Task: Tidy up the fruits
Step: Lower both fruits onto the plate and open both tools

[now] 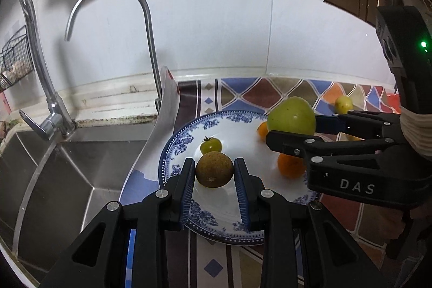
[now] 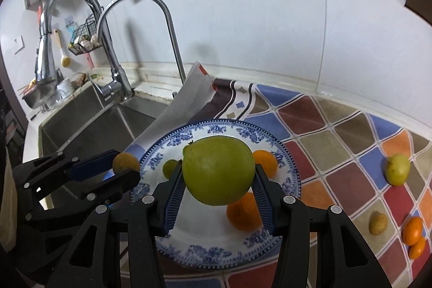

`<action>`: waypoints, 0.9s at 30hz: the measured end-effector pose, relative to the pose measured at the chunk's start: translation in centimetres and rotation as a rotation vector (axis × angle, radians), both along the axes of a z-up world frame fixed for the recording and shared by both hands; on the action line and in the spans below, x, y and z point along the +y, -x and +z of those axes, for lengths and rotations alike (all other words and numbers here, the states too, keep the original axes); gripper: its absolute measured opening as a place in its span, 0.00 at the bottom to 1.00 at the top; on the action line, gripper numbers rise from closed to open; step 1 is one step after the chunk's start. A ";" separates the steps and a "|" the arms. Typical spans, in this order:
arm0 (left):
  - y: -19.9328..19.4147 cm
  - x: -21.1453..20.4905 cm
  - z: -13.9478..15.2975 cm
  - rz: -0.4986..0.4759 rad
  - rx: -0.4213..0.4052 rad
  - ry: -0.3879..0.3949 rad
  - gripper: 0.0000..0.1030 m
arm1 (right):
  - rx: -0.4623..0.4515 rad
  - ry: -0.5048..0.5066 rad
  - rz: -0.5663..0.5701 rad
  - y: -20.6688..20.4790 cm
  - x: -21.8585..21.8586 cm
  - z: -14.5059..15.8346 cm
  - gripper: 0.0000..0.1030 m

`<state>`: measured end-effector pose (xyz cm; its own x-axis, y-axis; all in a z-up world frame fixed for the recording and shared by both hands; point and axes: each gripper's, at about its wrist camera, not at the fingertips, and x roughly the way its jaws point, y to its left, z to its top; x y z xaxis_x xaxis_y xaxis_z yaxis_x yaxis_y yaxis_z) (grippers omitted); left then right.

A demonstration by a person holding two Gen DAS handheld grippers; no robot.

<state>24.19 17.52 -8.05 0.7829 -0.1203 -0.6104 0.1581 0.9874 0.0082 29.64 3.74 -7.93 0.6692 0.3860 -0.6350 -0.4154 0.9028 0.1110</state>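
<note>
While two oranges [image 2: 244, 212] wait, each gripper [image 1: 214, 174] carries one fruit.

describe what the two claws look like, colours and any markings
Both are matte black plastic linkages with silver round pivot bolts and triangular cut-outs in the arms. The left claw has ridged blue pads lining its fingers; the right claw matches, and the left view shows white "DAS" lettering and a green light on its body.
</note>
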 end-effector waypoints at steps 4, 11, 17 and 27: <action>-0.7 0.1 -0.9 0.000 0.024 0.006 0.29 | 0.024 0.008 0.010 -1.3 0.4 -1.1 0.48; -1.7 0.2 -2.4 0.002 0.074 0.014 0.29 | 0.064 0.023 0.026 -3.1 1.0 -3.0 0.48; -2.3 0.5 -3.2 0.014 0.101 0.018 0.29 | 0.090 0.025 0.035 -4.0 1.4 -4.1 0.48; -2.8 0.5 -3.5 0.018 0.117 0.020 0.29 | 0.091 0.030 0.033 -4.3 1.4 -4.4 0.49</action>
